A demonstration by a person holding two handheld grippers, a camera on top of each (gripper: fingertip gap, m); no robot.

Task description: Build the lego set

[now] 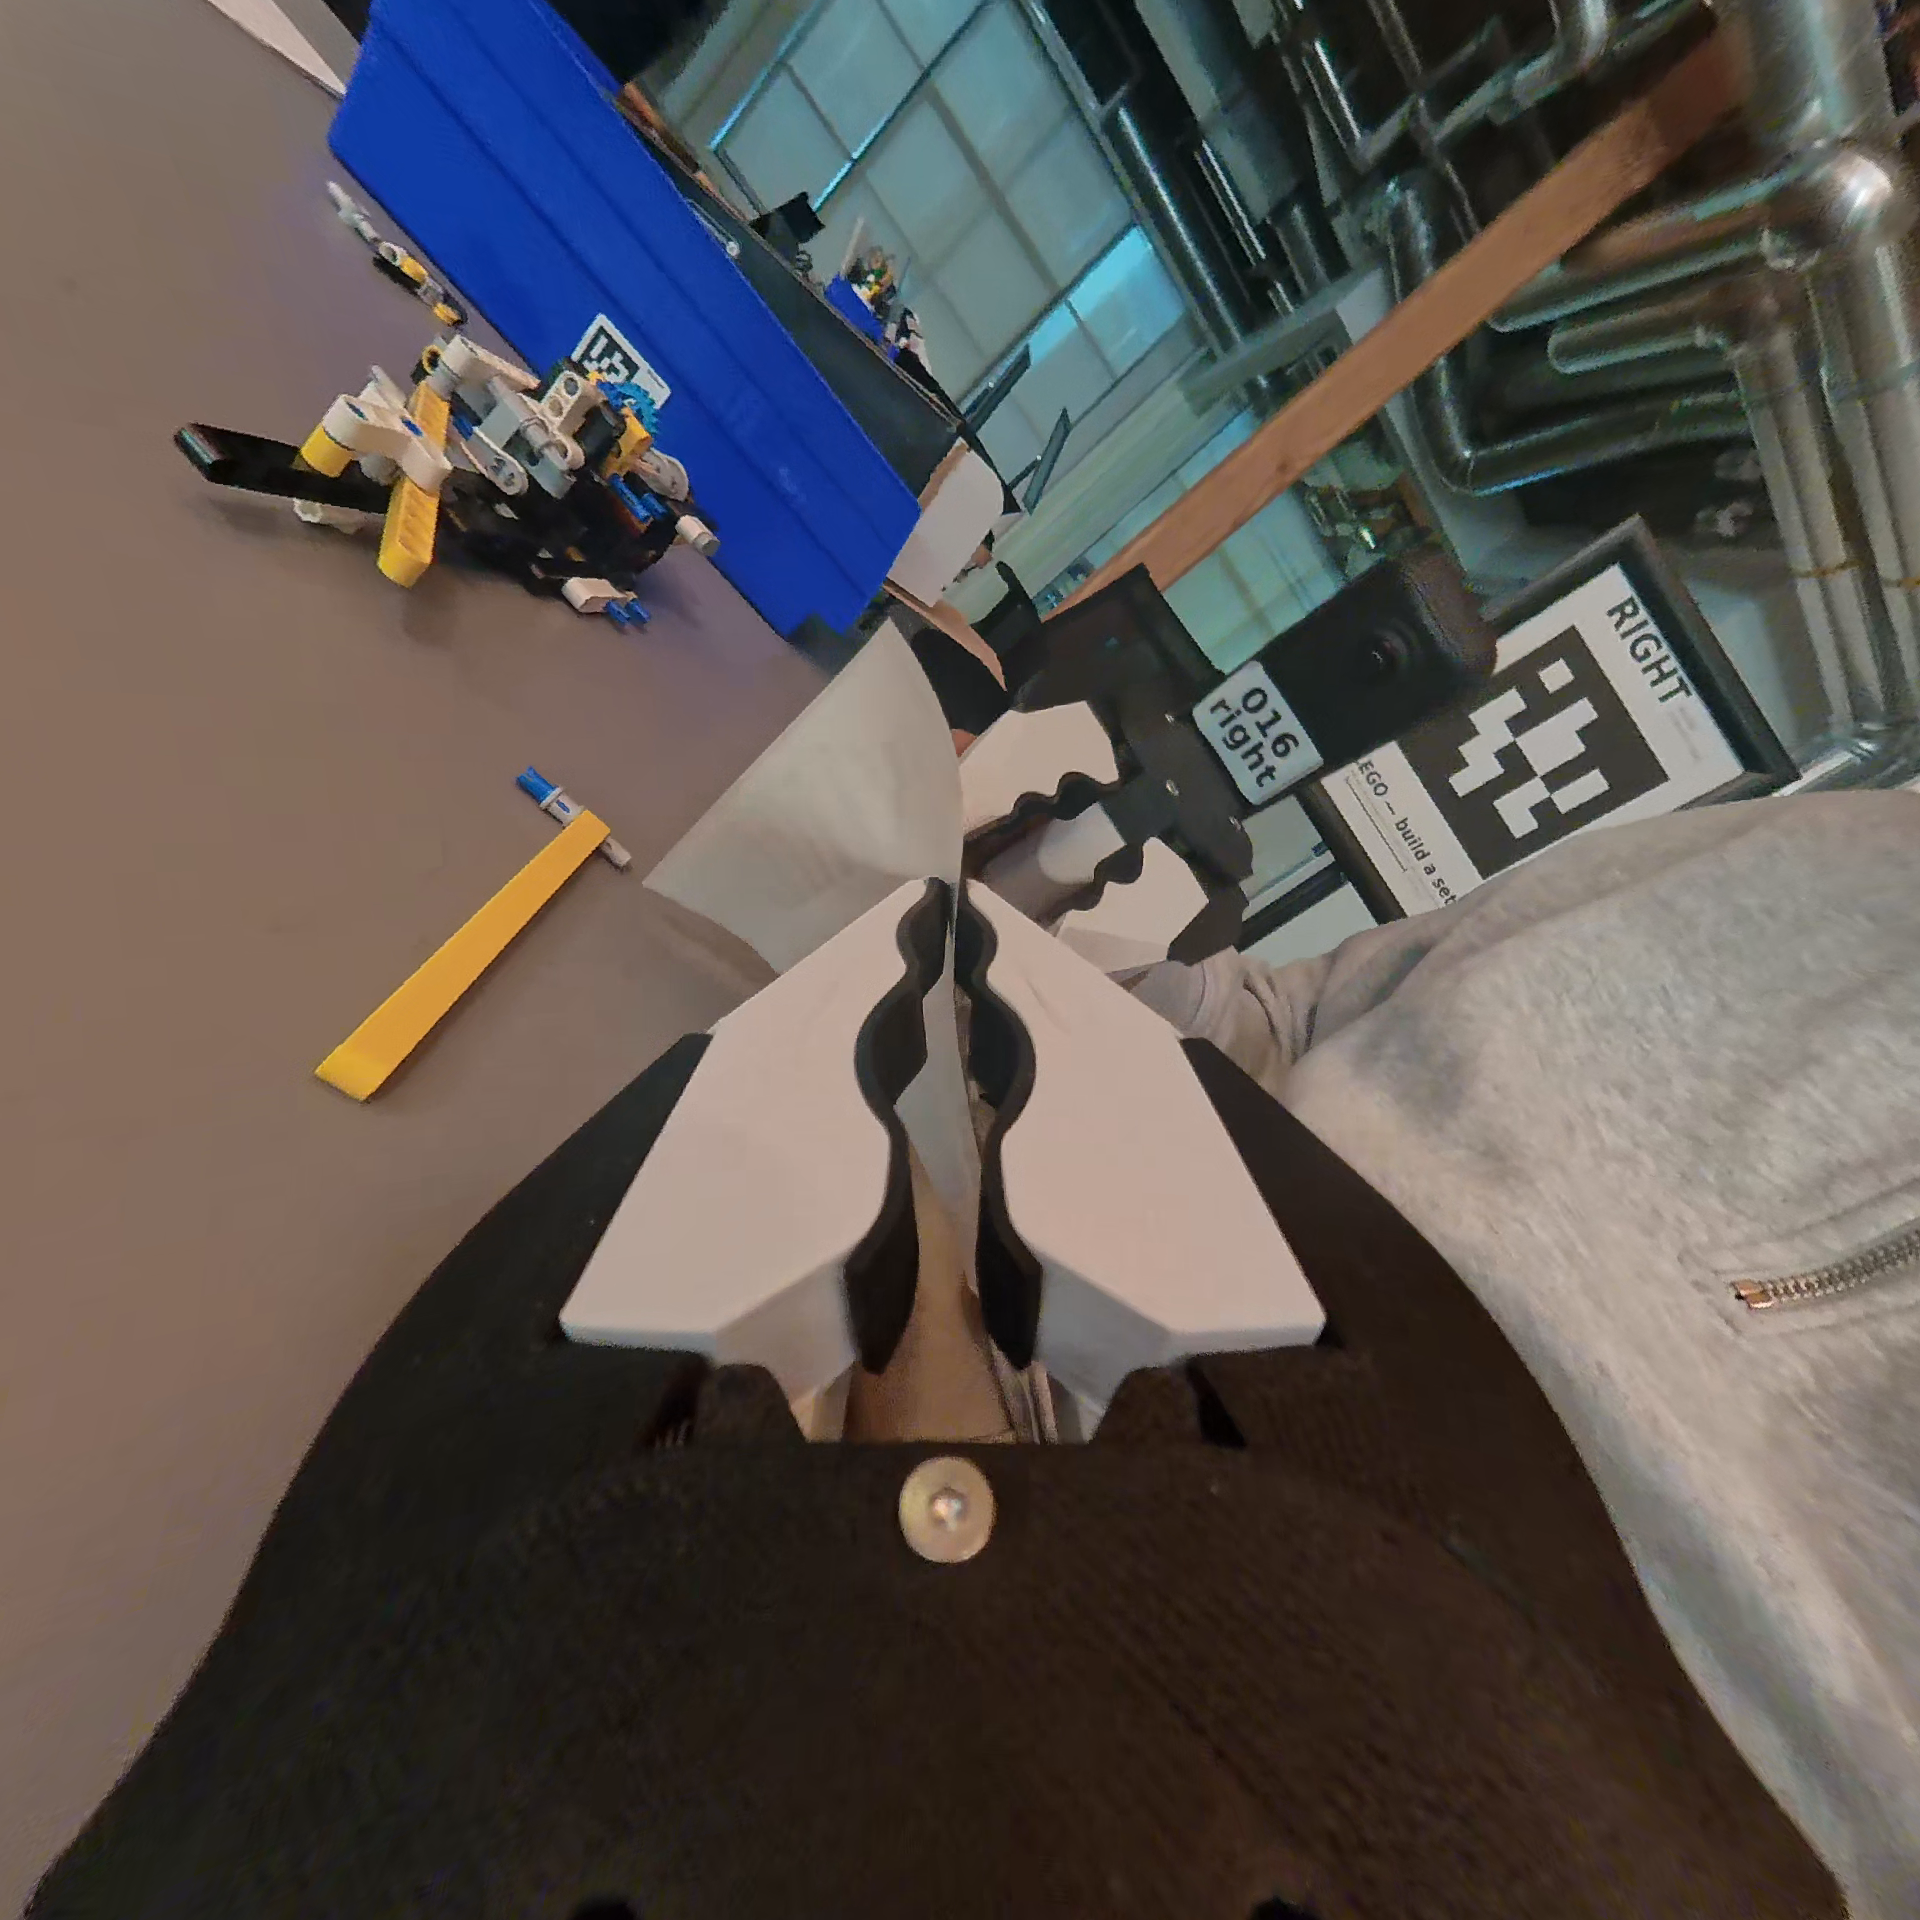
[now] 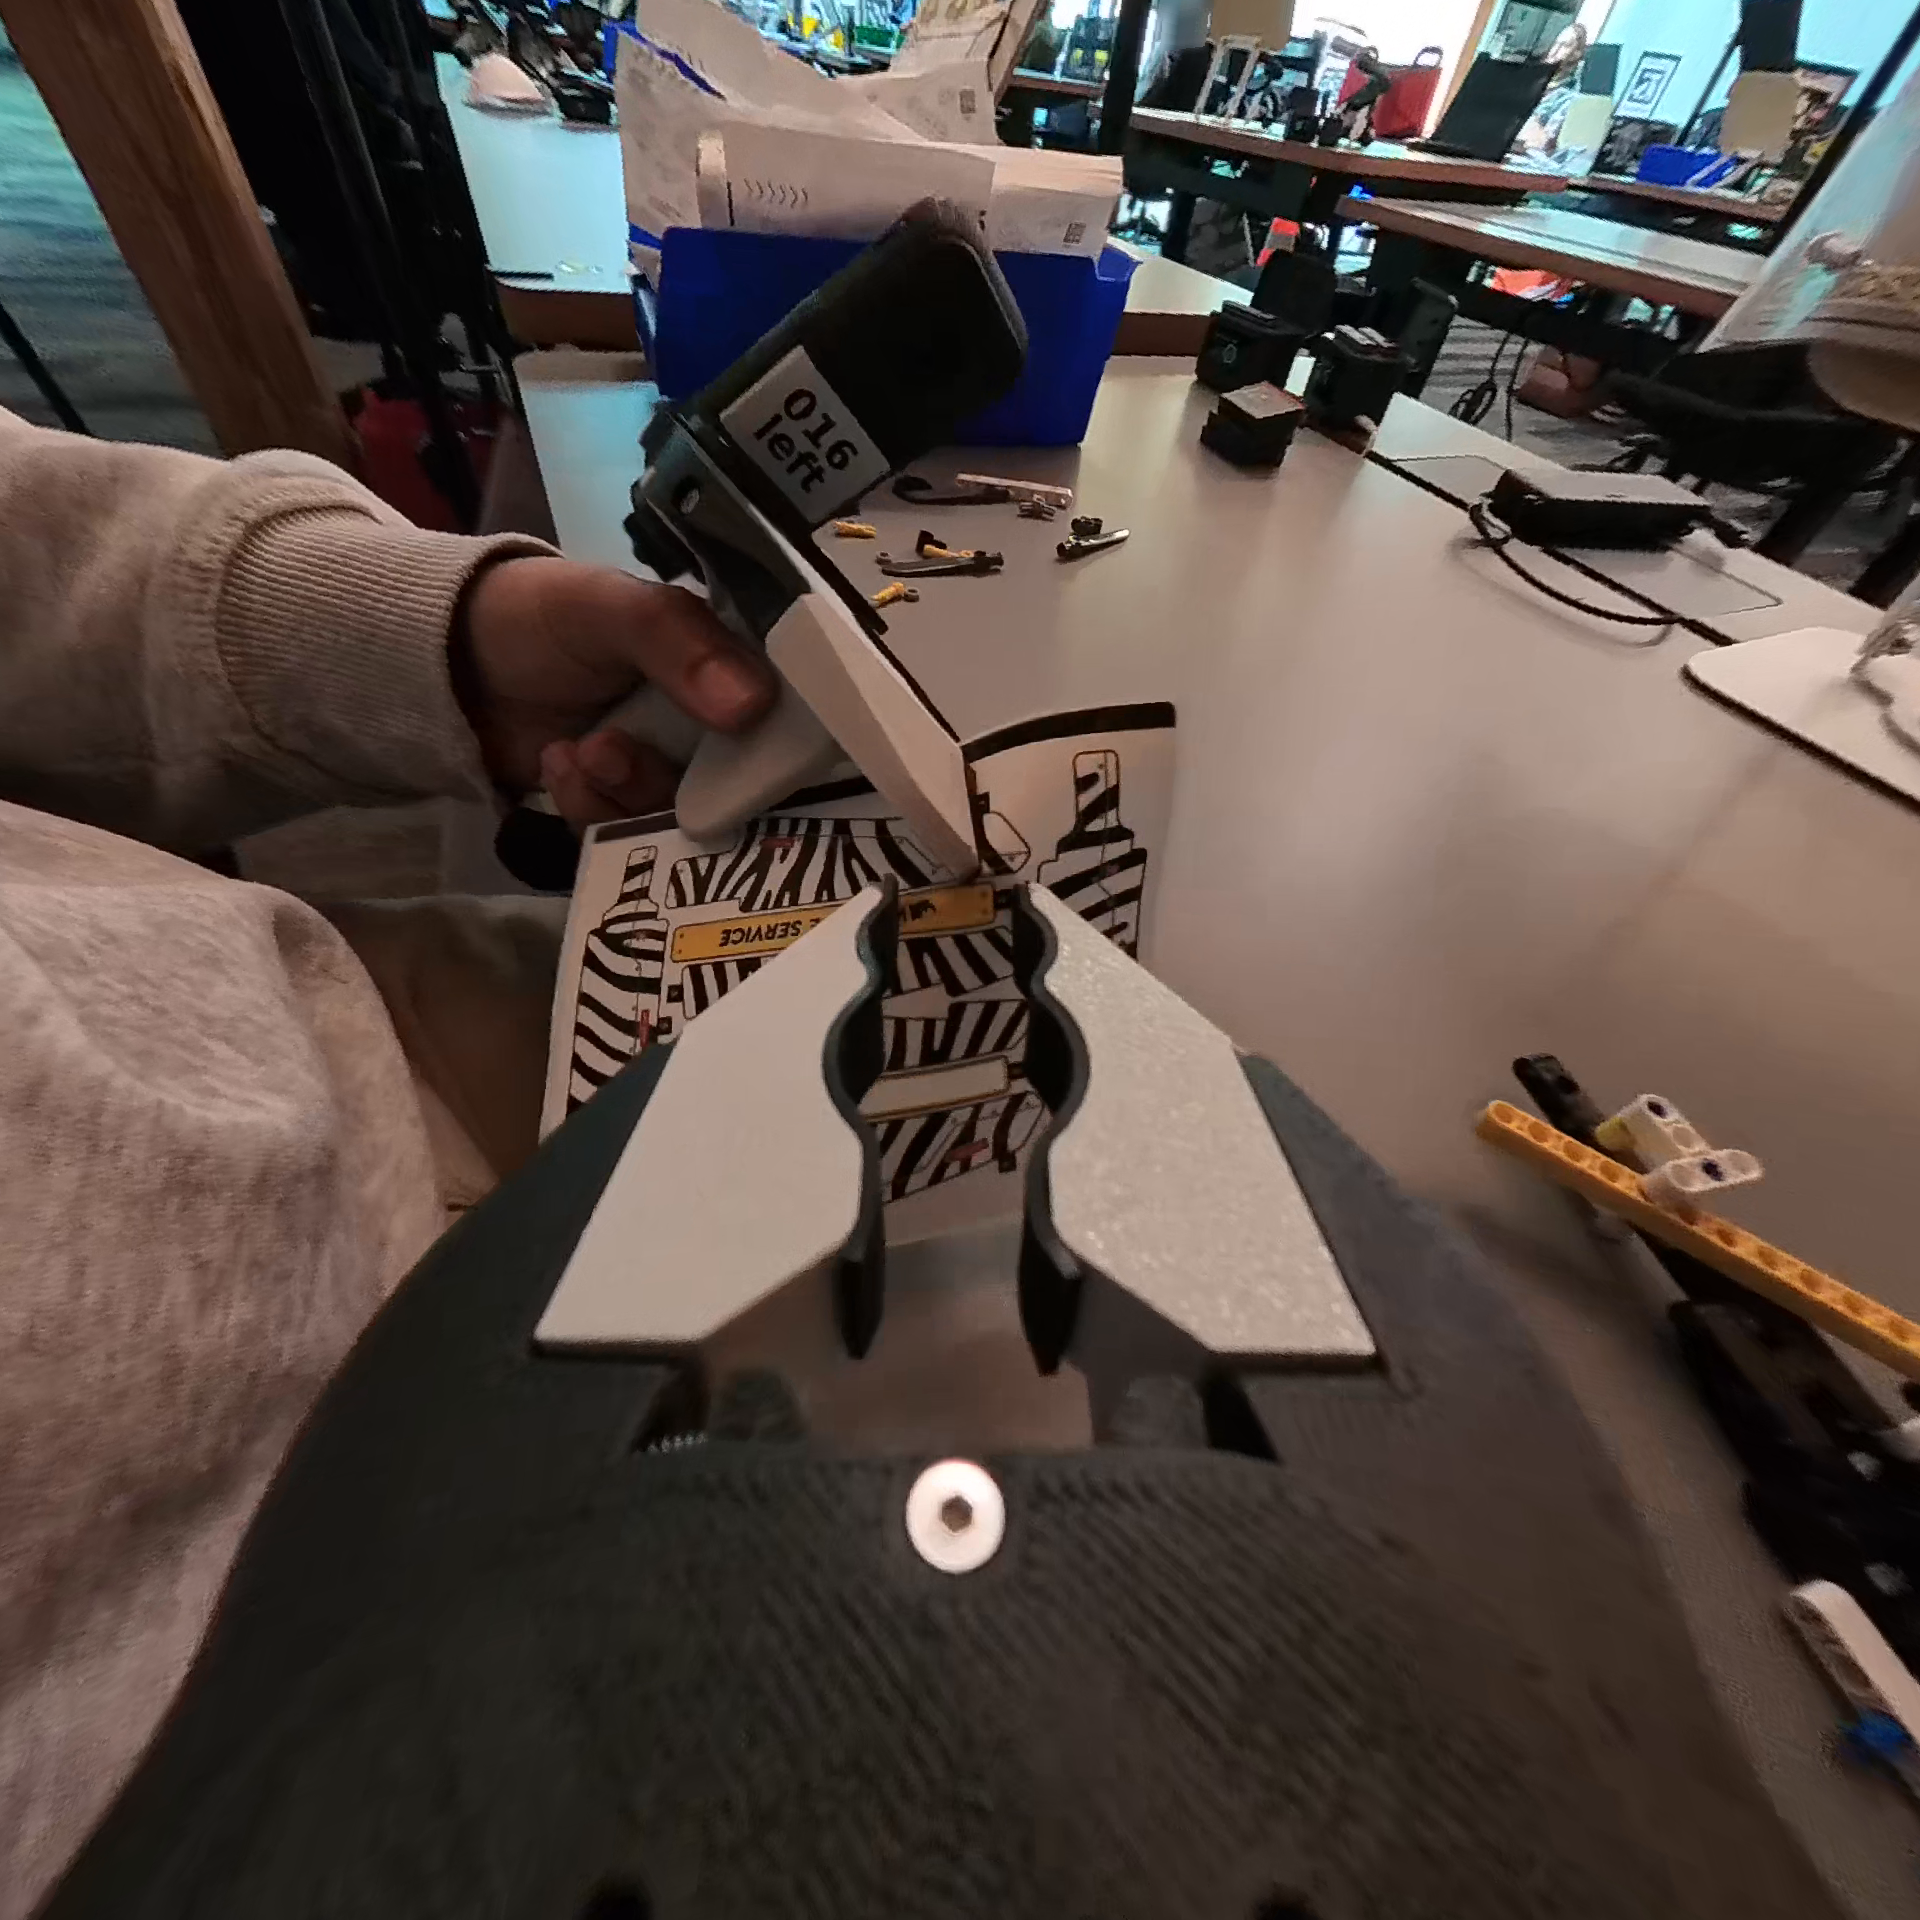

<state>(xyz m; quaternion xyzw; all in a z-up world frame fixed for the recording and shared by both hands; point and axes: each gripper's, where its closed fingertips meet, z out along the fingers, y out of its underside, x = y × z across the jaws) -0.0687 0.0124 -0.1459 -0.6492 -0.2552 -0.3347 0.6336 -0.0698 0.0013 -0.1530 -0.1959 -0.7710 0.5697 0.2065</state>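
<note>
**Q:** Where does this take place?

**A:** Grey tabletop (image 2: pixel 1299 727) in a busy workshop, with more desks behind; a blue bin (image 2: pixel 1049 343) stuffed with papers stands at the far side, beyond the left gripper (image 2: pixel 971 857).

**Q:** What are the grippers doing?

**A:** The left gripper, held in a person's hand (image 2: pixel 613 686), is closed tight on the edge of a sticker sheet (image 2: pixel 945 1039) printed with zebra stripes; the sheet hangs in the air between the two grippers. The right gripper (image 2: pixel 954 904) is narrowly open, its tips on either side of the sheet near a yellow sticker; whether they touch it I cannot tell.

**Q:** And the lego set?

**A:** The part-built lego model (image 1: pixel 499 457) sits on the tabletop, ahead and left of the left gripper, just beside the bin; a yellow separator tool (image 1: pixel 468 956) lies nearer; loose small pieces (image 2: pixel 935 556) lie scattered beyond the left gripper.
</note>
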